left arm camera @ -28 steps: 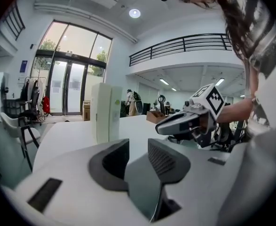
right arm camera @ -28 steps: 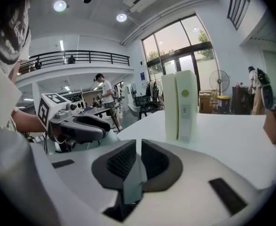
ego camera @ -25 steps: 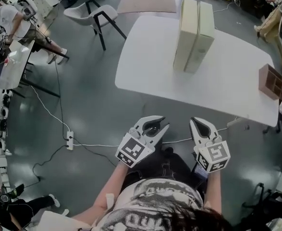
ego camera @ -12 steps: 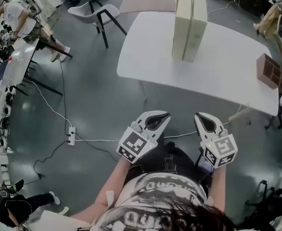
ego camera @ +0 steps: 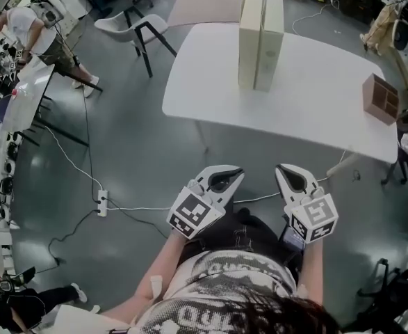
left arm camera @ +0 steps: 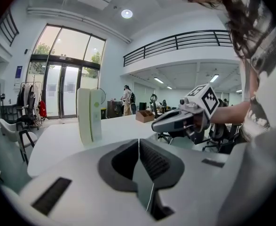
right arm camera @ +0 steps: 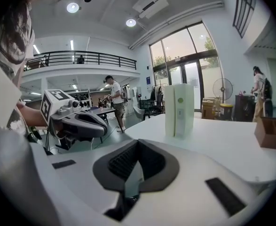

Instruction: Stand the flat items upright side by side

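Well, off to the left a white chair (ego camera: 131, 21) stood on the floor beside the table (ego camera: 315, 99), playing no part. Next along, the left gripper (ego camera: 237, 173) was held low, close to the person's body, jaws pressed together with nothing between them. Beyond it, near the table's far edge, the two flat items (ego camera: 260, 40) stood upright, tall cream slabs face to face and touching, well apart from either gripper. Then the right gripper (ego camera: 282, 170), level with its partner, jaws likewise together and empty. Out by the table's right edge sat a small brown box (ego camera: 379, 97), clear of the pair.

By the look of it, the standing-up step was already done and both grippers were off the work. The next move seemed to call for very little: perhaps a check that the pair held steady. Any nudge to square them up would have needed jaws parted first and a long reach across the table, gently, since tall thin slabs looked easy to topple.
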